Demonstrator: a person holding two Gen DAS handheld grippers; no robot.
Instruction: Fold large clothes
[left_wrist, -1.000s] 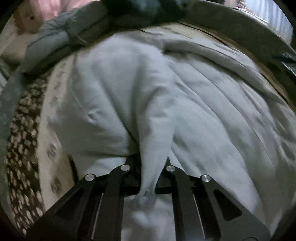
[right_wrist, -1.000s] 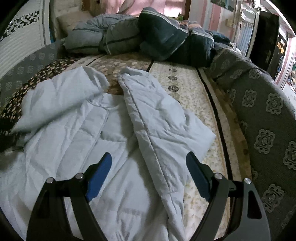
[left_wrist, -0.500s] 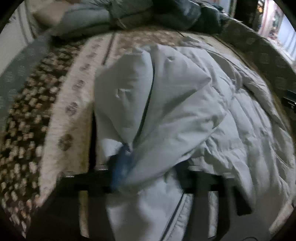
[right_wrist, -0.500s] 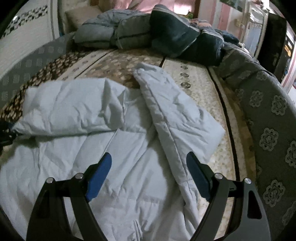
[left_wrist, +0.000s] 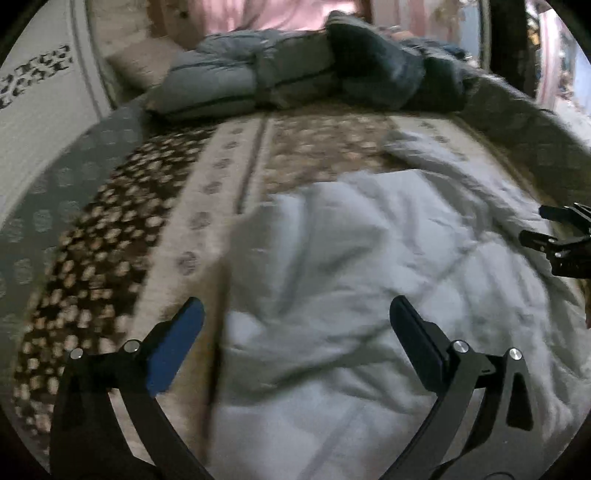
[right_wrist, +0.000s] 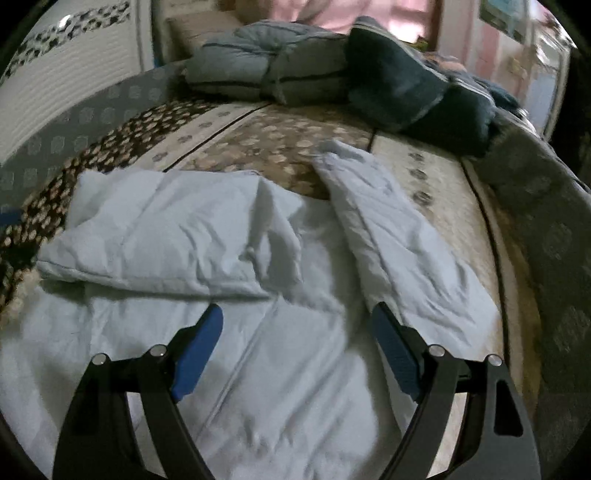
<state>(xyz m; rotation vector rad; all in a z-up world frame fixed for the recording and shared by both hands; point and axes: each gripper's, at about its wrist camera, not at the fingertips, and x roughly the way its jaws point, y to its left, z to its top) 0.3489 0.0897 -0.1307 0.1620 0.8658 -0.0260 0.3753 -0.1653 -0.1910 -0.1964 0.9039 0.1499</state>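
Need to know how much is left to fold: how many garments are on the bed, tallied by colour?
Light blue: 1, the padded jacket spread out in front, one sleeve folded across it.
Grey-blue: 1, the jacket bundled at the far end.
Dark teal: 1, the jacket heaped beside it; that heap may hide more.
Total: 3 that I can make out.

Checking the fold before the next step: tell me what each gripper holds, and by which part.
Nothing is held. The left gripper, whose fingers have just been opening, stands wide above the pale blue jacket with nothing between them. The right gripper hovers open over it.
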